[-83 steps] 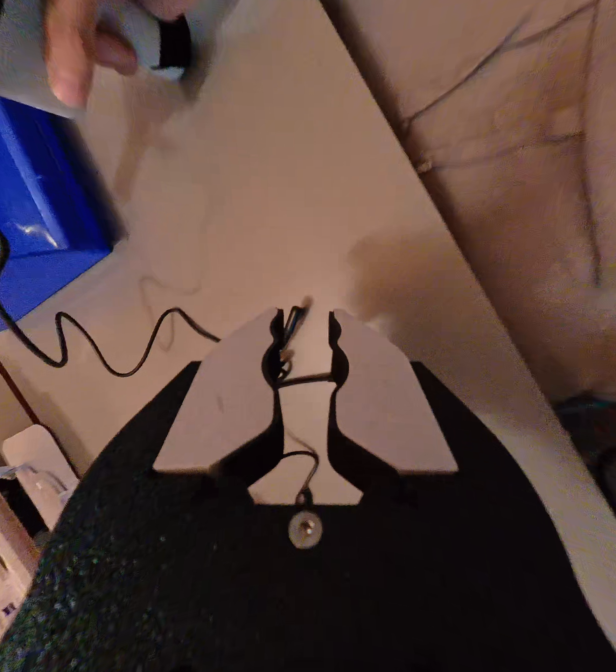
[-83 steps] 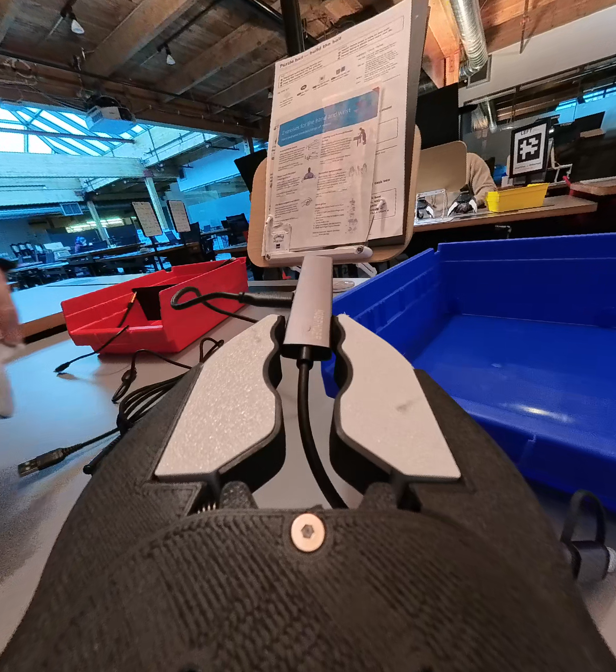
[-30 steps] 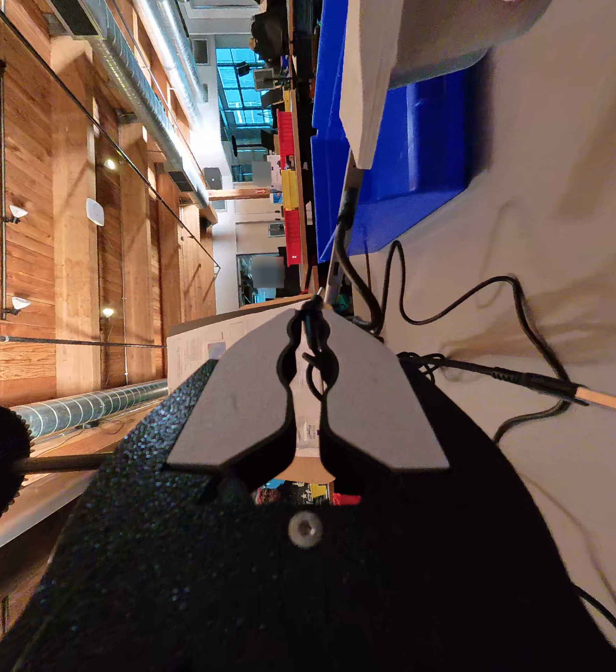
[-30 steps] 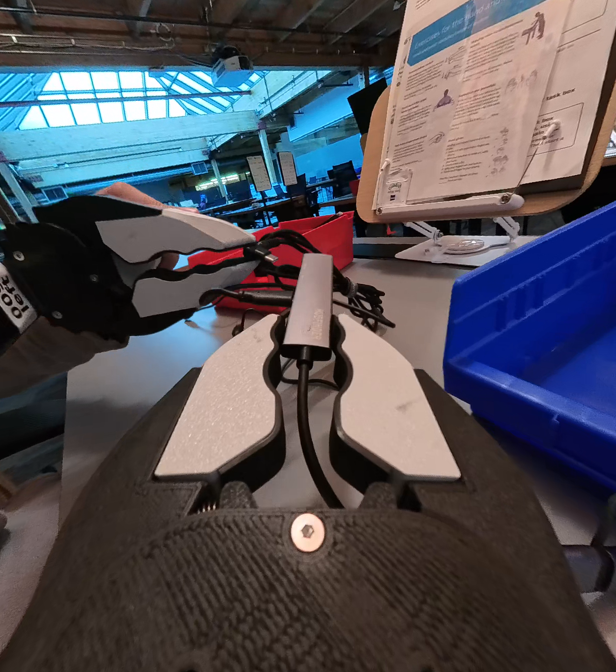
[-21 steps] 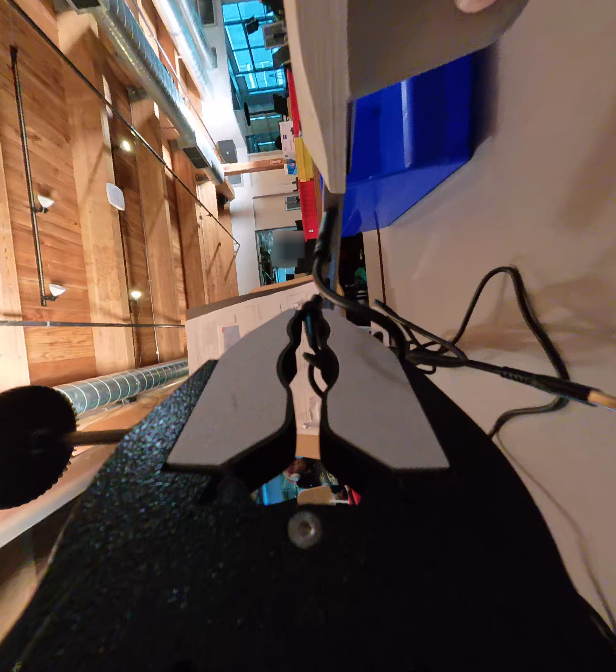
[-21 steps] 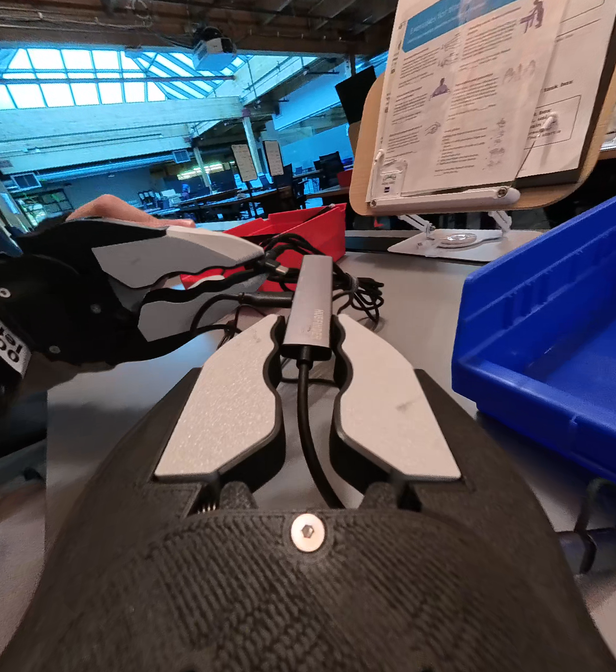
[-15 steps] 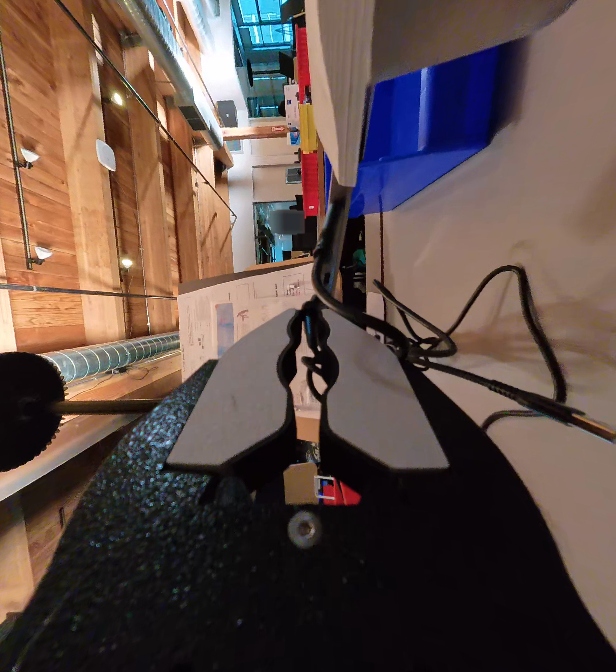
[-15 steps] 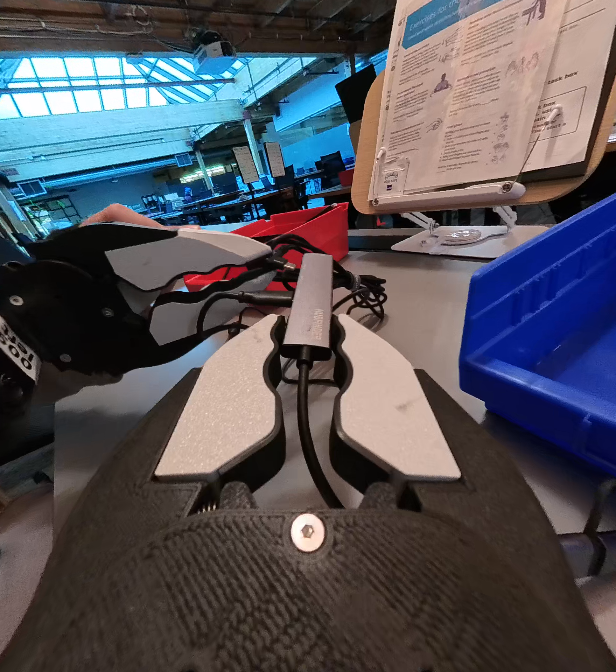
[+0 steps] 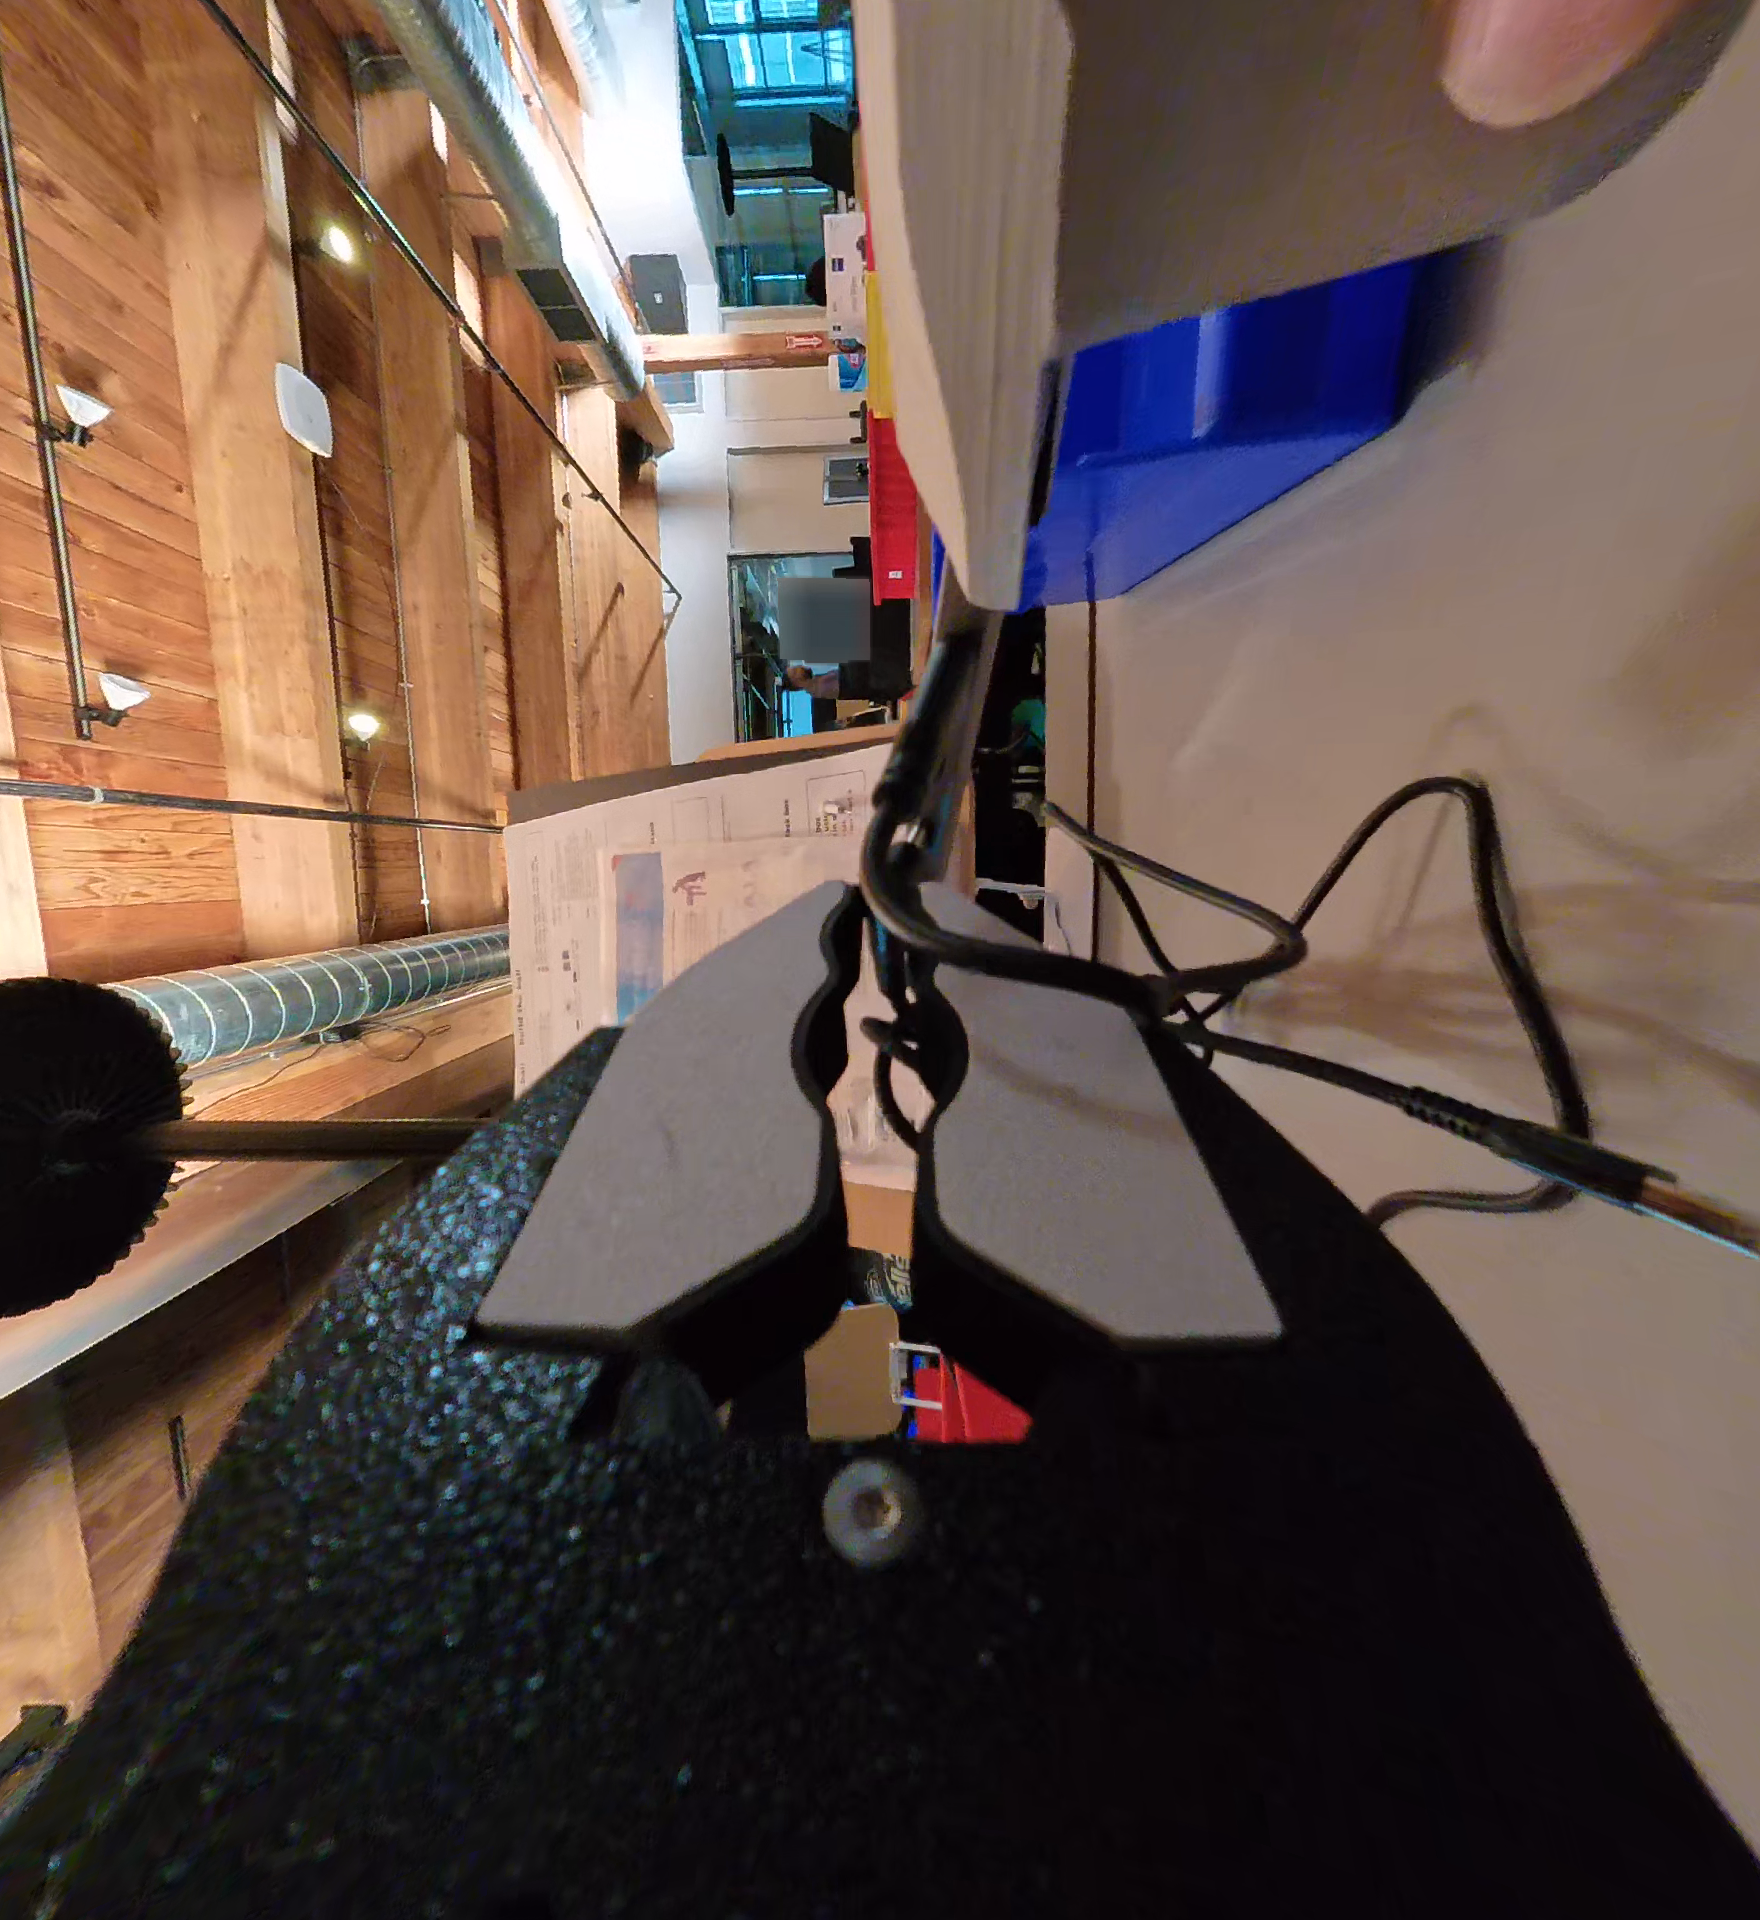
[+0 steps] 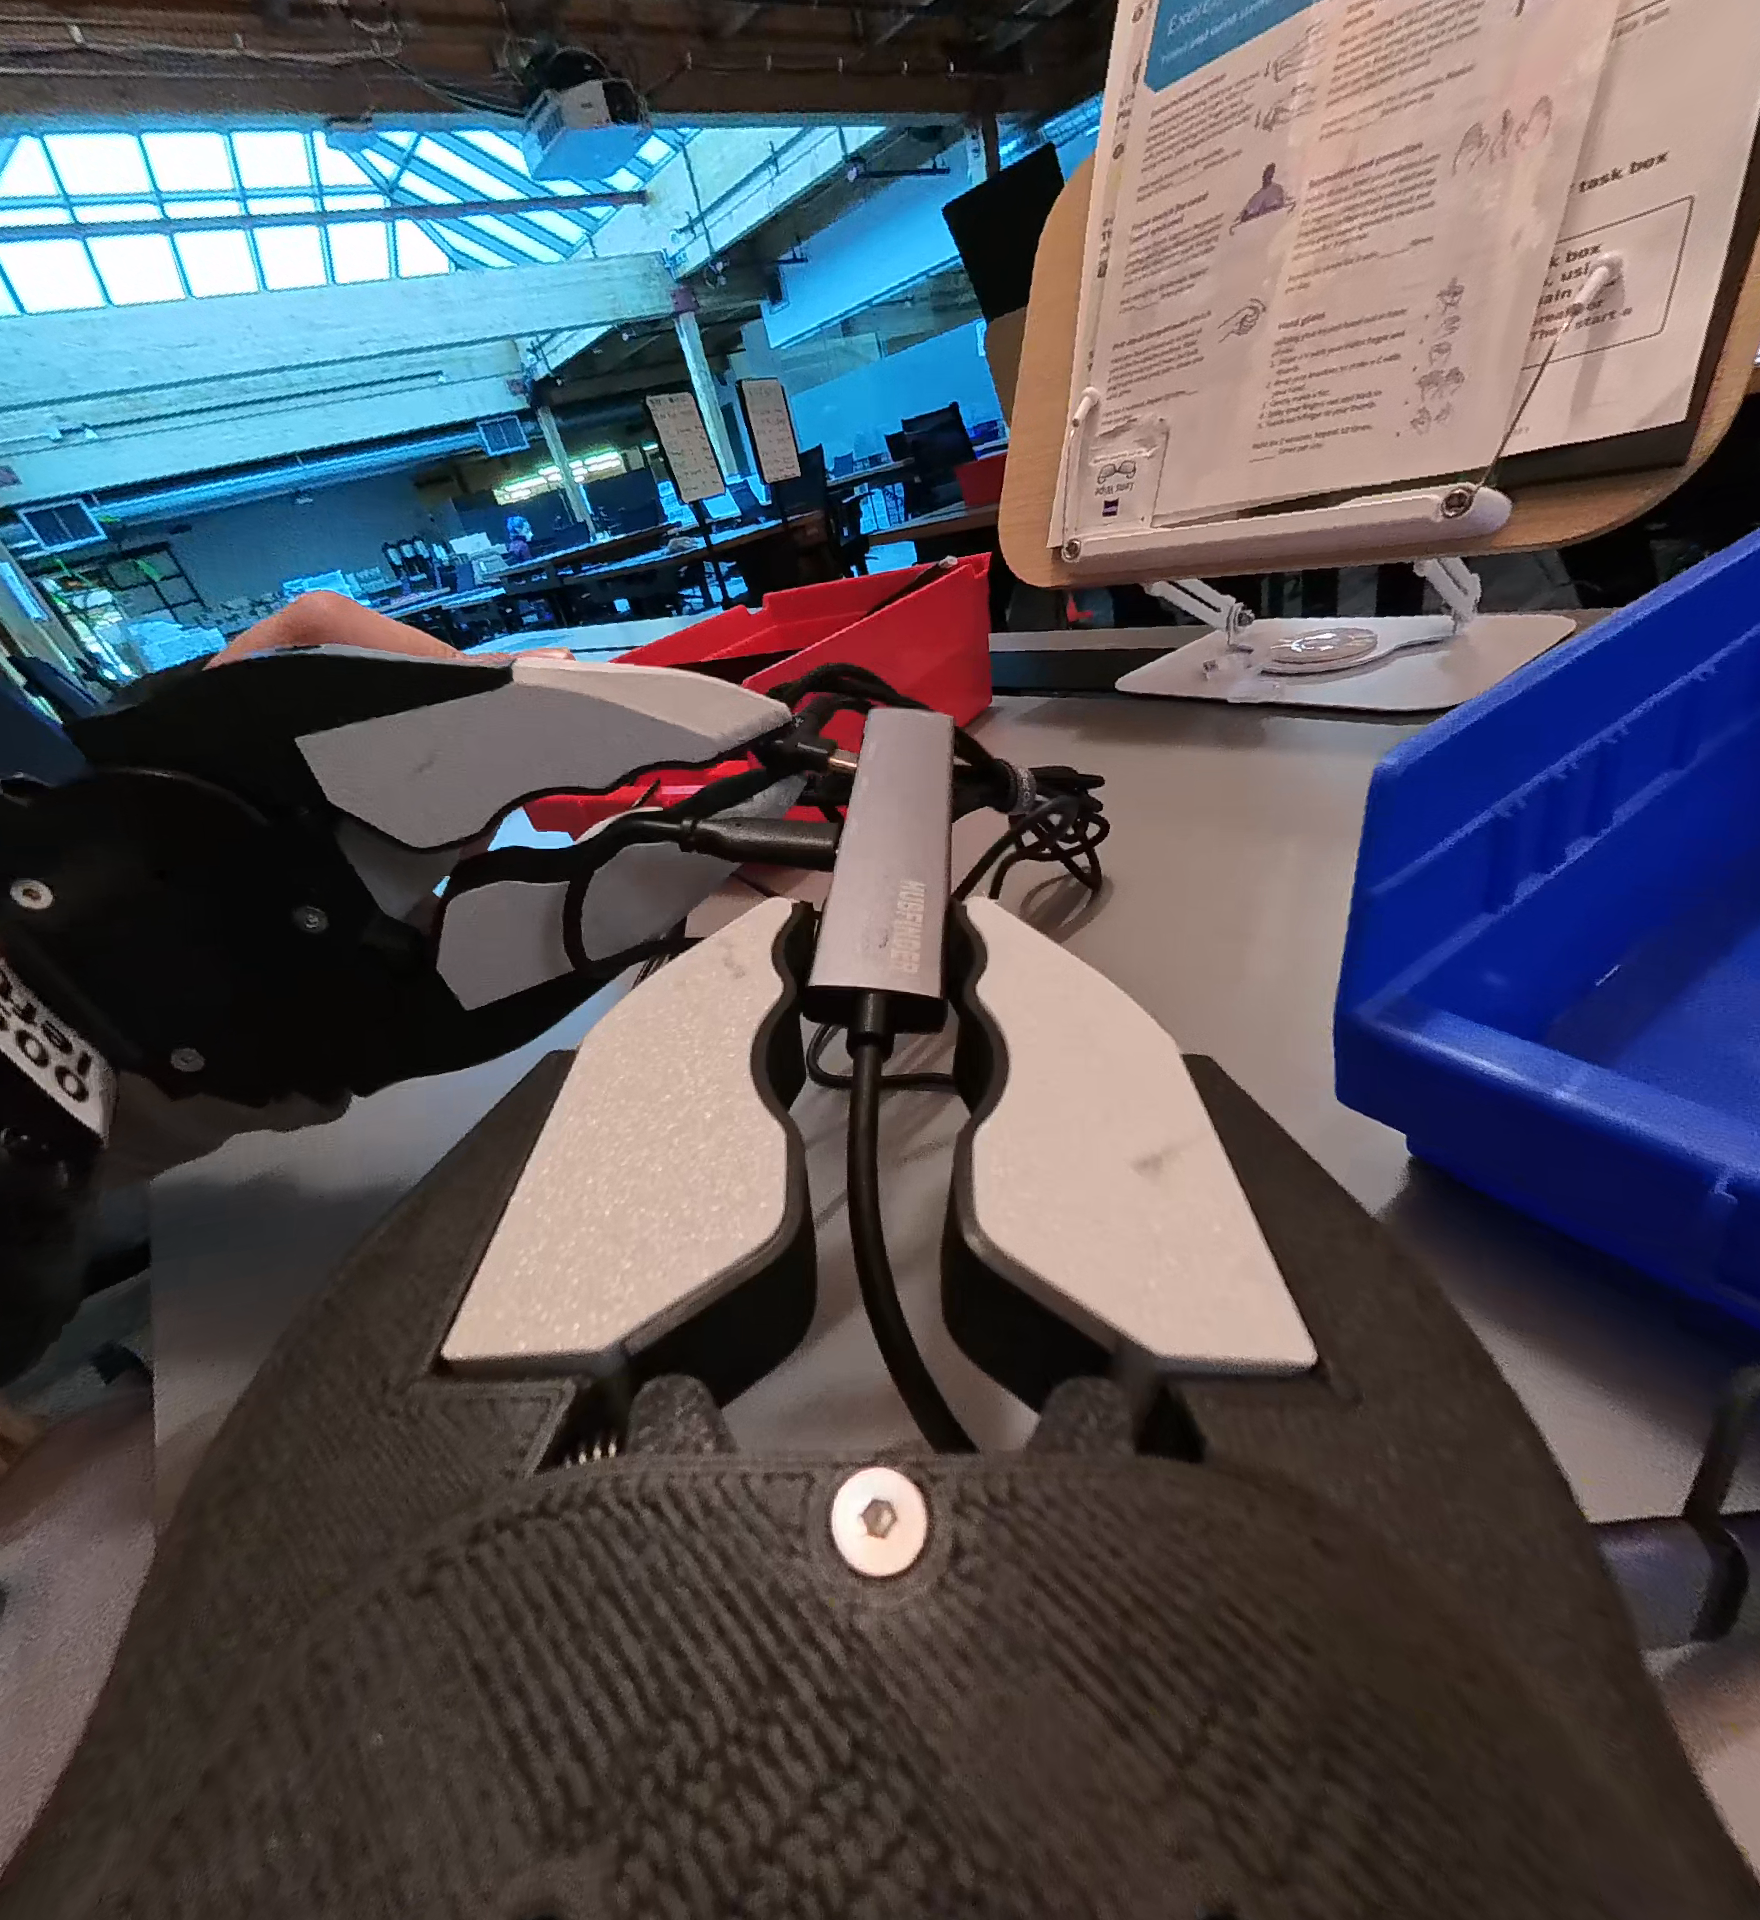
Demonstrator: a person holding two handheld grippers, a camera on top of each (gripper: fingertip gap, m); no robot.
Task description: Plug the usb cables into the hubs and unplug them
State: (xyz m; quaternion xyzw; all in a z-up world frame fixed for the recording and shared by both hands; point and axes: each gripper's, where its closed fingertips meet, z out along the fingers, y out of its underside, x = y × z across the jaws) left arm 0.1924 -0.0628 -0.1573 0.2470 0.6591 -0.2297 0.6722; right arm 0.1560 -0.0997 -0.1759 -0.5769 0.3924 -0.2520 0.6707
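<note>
In the left wrist view, which is turned on its side, the left gripper (image 9: 881,935) has its two grey fingers pressed together on a thin black cable (image 9: 891,997) that runs forward between the tips to the grey hub (image 9: 949,707). To the right, a second cable with a bare USB plug (image 9: 1686,1210) hangs free over the pale table (image 9: 1478,1558), near a tangle of black loops. At the top, the other gripper's grey finger covers part of a blue bin (image 9: 1219,457). In the right wrist view, the right gripper (image 10: 881,925) pinches the near end of the long grey hub (image 10: 891,862) between its fingertips, and the hub's own black lead (image 10: 871,1195) passes back between the fingers. The hub points away, lifted above the table. On the left, the left gripper (image 10: 751,774) is at the hub's left side, where a black plug (image 10: 762,836) sits in a port. A red bin (image 10: 886,634) stands behind, a blue bin (image 10: 1582,935) on the right, and a document stand (image 10: 1375,312) far right.
</note>
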